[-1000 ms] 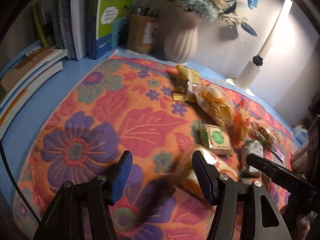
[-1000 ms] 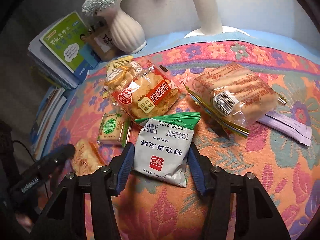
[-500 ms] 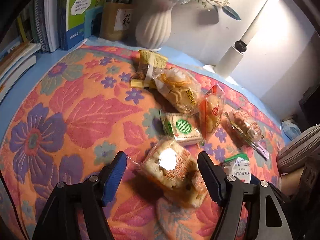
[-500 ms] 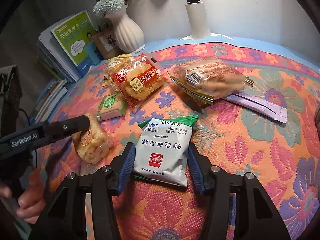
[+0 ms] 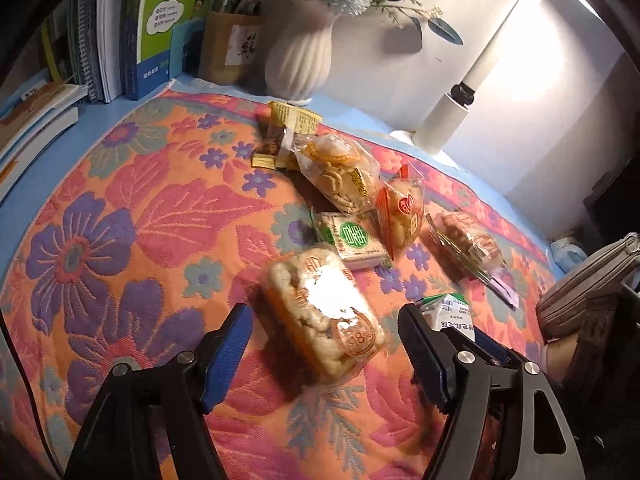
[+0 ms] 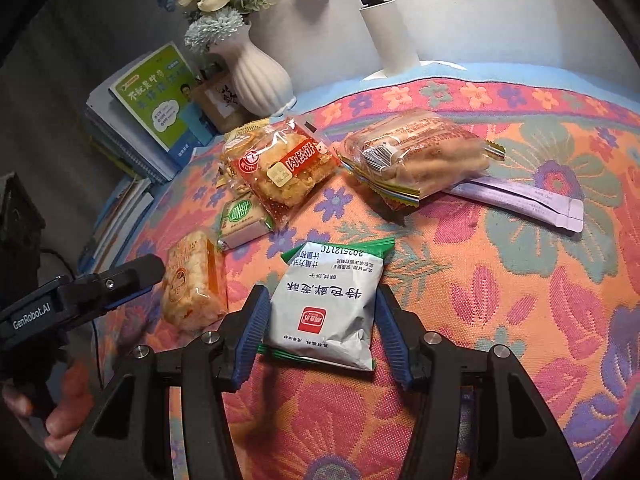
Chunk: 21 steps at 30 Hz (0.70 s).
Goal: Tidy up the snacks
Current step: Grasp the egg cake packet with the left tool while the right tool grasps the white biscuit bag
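Observation:
An orange packet of rice crackers (image 5: 324, 320) lies on the floral cloth (image 5: 120, 220) between the fingers of my left gripper (image 5: 324, 316). Its jaws are opening and the pads stand clear of the packet on both sides. In the right wrist view the same packet (image 6: 192, 284) lies beside a finger (image 6: 136, 274) of the left gripper. My right gripper (image 6: 322, 294) is shut on a white snack packet with a green edge (image 6: 328, 304), low over the cloth. Further back lie a small green-labelled packet (image 6: 240, 216), a red pastry packet (image 6: 280, 168) and a bag of stick biscuits (image 6: 416, 152).
A white ribbed vase (image 5: 298, 64), a brown pen holder (image 5: 232, 48) and upright books (image 5: 160, 28) line the back left. A white lamp (image 5: 448, 120) stands at the back right. A clear cookie bag (image 5: 340, 172), a yellow packet (image 5: 288, 128) and a purple strip (image 6: 528, 200) also lie on the cloth.
The left gripper swung right across the cloth until the orange packet lay between its fingers, and its jaws widened. The right gripper drew the white packet back, away from the other snacks.

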{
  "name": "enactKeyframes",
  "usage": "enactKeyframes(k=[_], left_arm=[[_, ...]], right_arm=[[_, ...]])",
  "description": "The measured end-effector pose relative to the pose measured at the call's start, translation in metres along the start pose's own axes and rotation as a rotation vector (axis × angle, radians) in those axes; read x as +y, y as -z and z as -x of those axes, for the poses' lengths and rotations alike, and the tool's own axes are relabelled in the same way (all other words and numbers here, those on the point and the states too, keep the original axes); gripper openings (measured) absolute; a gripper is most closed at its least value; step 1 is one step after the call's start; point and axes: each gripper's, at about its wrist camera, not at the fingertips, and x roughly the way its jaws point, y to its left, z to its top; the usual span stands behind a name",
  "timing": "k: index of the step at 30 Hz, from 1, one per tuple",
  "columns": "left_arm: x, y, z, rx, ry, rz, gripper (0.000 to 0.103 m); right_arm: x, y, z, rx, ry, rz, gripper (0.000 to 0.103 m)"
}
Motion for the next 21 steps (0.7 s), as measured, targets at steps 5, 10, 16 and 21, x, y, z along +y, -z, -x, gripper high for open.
enactKeyframes(k=[5, 10, 16, 21], left_arm=[[-0.029, -0.001, -0.03, -0.013, -0.15, -0.074, 0.073], [-0.024, 0.003, -0.025, -0.052, -0.183, -0.148, 0.047], [0.008, 0.016, -0.006, -0.124, -0.117, -0.119, 0.047], [0.011, 0.024, 0.003, -0.223, -0.07, -0.107, 0.046]], right_arm=[[0.0, 0.001, 0.0, 0.003, -0.01, 0.004, 0.056], [-0.003, 0.0, 0.0, 0.006, -0.033, -0.009, 0.06], [0.014, 0.001, -0.006, 0.015, 0.032, 0.057, 0.068], [0.043, 0.008, -0.019, 0.033, 0.226, 0.202, 0.066]])
